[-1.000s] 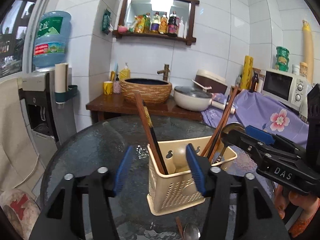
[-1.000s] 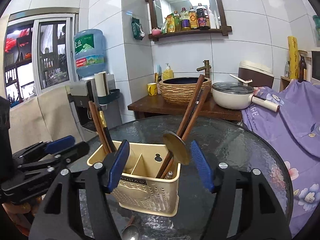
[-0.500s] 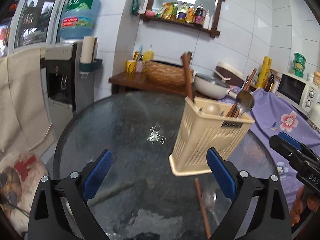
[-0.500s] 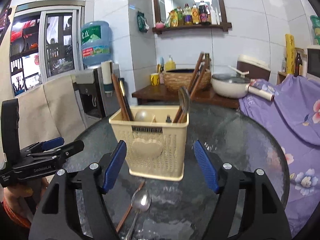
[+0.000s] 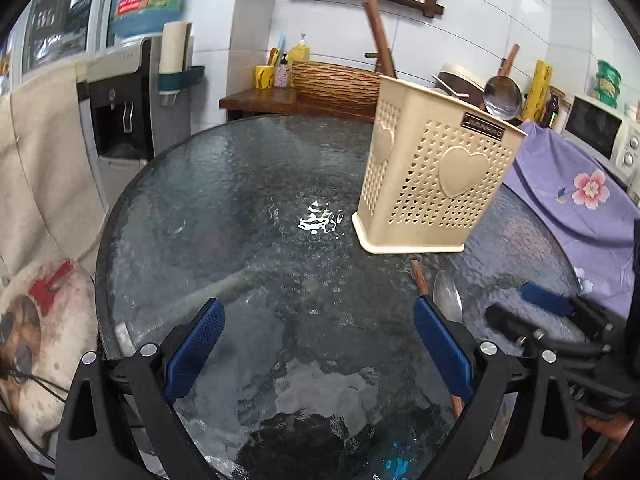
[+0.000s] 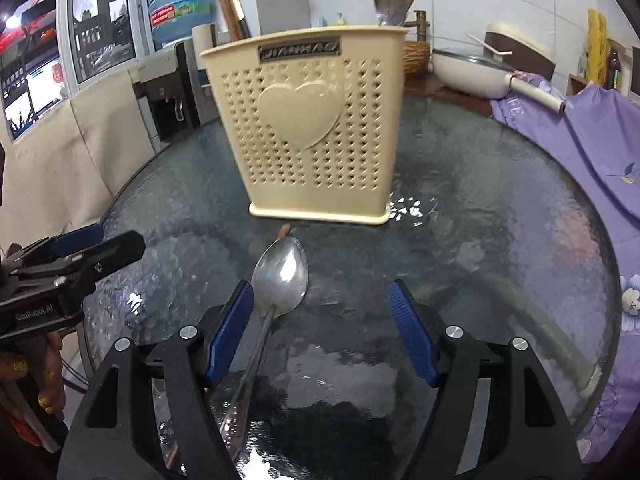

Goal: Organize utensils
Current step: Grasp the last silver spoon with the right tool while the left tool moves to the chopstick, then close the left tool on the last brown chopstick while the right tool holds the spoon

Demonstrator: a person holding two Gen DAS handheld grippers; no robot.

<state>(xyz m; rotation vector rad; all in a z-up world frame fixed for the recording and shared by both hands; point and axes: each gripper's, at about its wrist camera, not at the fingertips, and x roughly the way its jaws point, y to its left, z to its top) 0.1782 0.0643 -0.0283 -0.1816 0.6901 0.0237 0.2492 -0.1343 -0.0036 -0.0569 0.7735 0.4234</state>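
A beige perforated utensil holder (image 5: 434, 180) (image 6: 316, 128) stands on the round glass table (image 5: 248, 216) (image 6: 480, 240), holding chopsticks (image 5: 380, 36) and a spoon (image 6: 390, 0). A metal spoon (image 6: 280, 276) (image 5: 447, 300) lies on the glass in front of the holder, beside a wooden chopstick (image 5: 420, 280). My right gripper (image 6: 322, 328) is open low over the table, its left pad by the spoon's handle. My left gripper (image 5: 318, 348) is open and empty to the left of the spoon. Each gripper also shows in the other's view (image 5: 532, 316) (image 6: 80, 248).
A water dispenser (image 5: 132, 92) stands left of the table. A wooden counter (image 5: 280, 98) with a basket, pot and cups is behind it. A purple floral cloth (image 5: 572, 196) and a microwave (image 5: 600, 128) are on the right.
Both grippers have drawn back from the holder and come down near the table. The spoon lying on the glass is now between the right gripper's fingers.
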